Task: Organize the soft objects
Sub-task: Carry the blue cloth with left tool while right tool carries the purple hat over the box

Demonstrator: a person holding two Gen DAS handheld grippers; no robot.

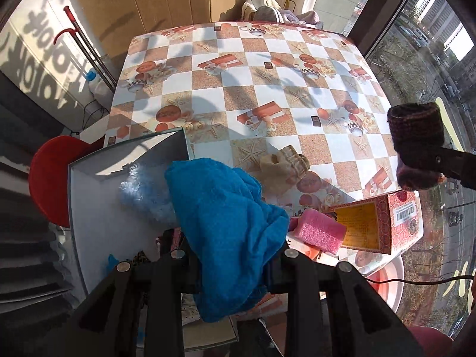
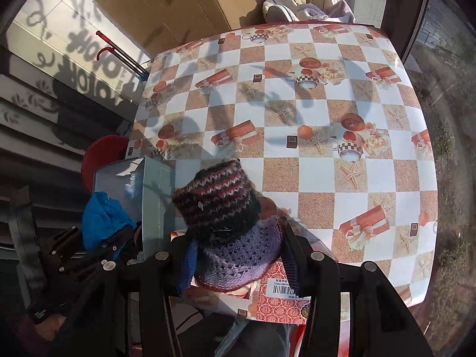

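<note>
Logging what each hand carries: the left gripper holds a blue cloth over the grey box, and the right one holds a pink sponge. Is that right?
Not quite. The right gripper holds a striped knit piece, dark and purple, not a pink sponge; the right wrist view shows it. The pink sponge lies on the table. The left gripper does hold the blue cloth over the grey box.

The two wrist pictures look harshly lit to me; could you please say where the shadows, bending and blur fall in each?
Left wrist view: low sun through the window throws long curved shadows over the tablecloth and lettering shadows on the wall; the fisheye bows the table edges; the blue cloth is sharp. Right wrist view: the same streaked shadows and bowing; the knitted hat is half shaded, and the corners go dark.
</note>
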